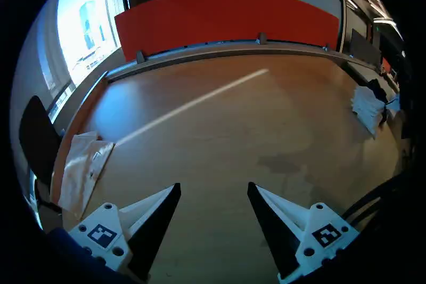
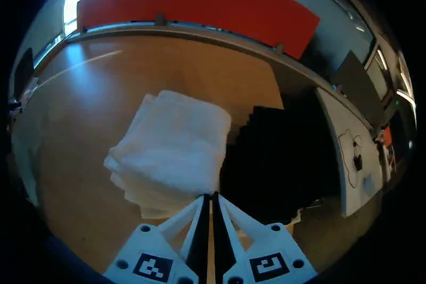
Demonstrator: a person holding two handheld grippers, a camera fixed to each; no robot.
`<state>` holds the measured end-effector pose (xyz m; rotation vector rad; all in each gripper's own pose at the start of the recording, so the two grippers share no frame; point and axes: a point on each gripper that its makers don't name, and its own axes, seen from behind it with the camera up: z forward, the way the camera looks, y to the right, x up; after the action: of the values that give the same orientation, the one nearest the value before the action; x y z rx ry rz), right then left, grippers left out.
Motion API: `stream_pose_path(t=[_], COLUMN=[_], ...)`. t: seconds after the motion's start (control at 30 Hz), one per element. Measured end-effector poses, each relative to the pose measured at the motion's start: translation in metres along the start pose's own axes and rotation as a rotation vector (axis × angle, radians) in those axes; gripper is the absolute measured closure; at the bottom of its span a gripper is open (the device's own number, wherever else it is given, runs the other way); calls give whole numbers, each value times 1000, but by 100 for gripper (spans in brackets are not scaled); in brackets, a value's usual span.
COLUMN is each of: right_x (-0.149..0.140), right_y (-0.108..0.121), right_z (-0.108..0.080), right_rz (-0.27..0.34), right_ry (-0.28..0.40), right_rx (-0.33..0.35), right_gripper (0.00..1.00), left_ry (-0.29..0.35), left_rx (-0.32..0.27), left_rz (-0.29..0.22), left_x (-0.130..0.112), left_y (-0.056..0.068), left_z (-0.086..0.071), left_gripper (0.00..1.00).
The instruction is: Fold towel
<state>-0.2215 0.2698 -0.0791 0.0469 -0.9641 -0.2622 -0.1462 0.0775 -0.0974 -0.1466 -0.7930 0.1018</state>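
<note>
The left gripper [image 1: 214,188] hangs over a brown wooden counter [image 1: 223,124]. Its two fingers [image 1: 154,220] are spread wide apart and there is nothing between them. Each finger has one black-and-white square mark [image 1: 102,235] on it, so two marks. They are patterns, not words.

In the left gripper view, a thin bright stripe of light [image 1: 197,103] runs across the wood. One pale flat thing [image 1: 80,169] lies at the counter's left edge. I cannot tell if it is paper or cloth. One dark chair back [image 1: 37,143] stands just past that edge. One long red wall panel [image 1: 223,17] stands along the far side of the counter. A bright window [image 1: 85,28] is to the left of it.

The towel [image 2: 175,143] is white. In the right gripper view it lies on the counter as one folded pile with many layers showing at its edges. The right gripper [image 2: 209,199] has its two fingers pressed together. Their tips are right at the near edge of the towel. I cannot tell if any cloth is caught between them. This gripper has two square marks too.

One big black thing [image 2: 282,161] lies just beside the towel, touching its right side. One white table [image 2: 351,156] stands further right, with a thin cord [image 2: 351,151] on it.

In the left gripper view the towel is a small white shape far off at the right.
</note>
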Motion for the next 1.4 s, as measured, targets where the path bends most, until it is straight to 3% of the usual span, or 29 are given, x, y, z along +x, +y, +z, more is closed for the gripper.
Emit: stream_pose_path(t=[0.3,1.17,1.27,1.4], right_x=[-22,-28,-29,-31], right_y=[2,4,4,5], right_z=[11,15,14,11], right_rz=[31,83,89,94], right_ry=[-57,-58,-54,-52], right_rx=[-20,-56,-59,-69], right_gripper=[95,92,88,73], left_ry=[-3,-5,-4,-2], left_rx=[4,4,4,3], left_rz=[1,13,13,12], left_x=[0,-1,0,0], left_y=[-4,-4,-5,-4], left_z=[-1,-1,-1,-1], left_gripper=[7,7,7,7])
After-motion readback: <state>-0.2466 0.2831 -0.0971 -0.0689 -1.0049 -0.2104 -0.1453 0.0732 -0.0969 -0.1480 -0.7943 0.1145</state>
